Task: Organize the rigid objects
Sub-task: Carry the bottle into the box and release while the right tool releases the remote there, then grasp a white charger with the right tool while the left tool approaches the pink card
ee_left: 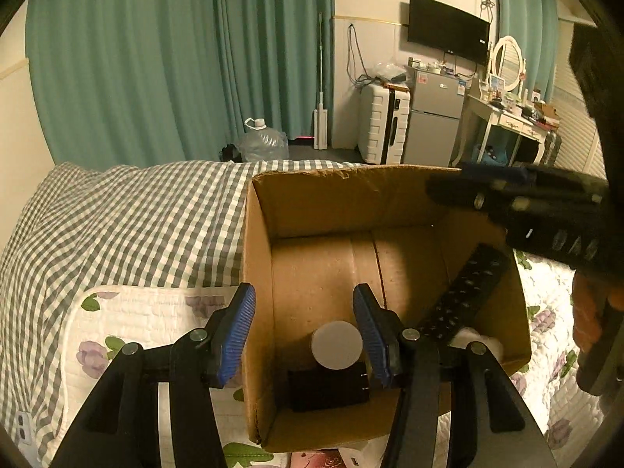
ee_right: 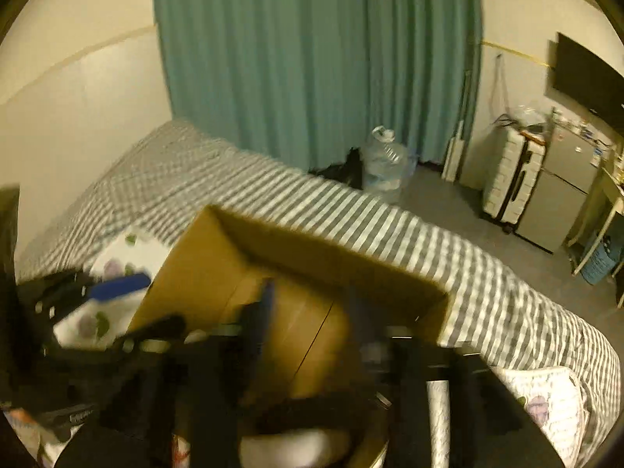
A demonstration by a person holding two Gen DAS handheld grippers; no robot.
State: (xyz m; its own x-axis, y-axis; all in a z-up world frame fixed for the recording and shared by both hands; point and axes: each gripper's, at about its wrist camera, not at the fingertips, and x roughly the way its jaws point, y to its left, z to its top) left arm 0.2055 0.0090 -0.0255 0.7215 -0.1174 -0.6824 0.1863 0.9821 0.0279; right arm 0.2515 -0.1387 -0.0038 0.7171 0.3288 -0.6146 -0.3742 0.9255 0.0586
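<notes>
An open cardboard box [ee_left: 323, 202] stands on the bed. Inside lie a black block [ee_left: 327, 388], a white round lid [ee_left: 337, 345] and a black remote [ee_left: 464, 292] leaning on the right wall. My left gripper [ee_left: 304, 333] is open and empty, its blue pads straddling the box's left wall. My right gripper [ee_right: 308, 312] hangs over the same box [ee_right: 241, 241]; it looks open and empty, though the view is blurred. It also shows in the left wrist view [ee_left: 507, 195] above the box's right rim.
The bed has a grey checked sheet [ee_left: 128, 210] and a floral quilt [ee_left: 128, 319]. Beyond stand teal curtains, a water jug [ee_left: 263, 140], a white suitcase [ee_left: 384, 124], a small fridge [ee_left: 436, 117] and a dressing table [ee_left: 507, 117].
</notes>
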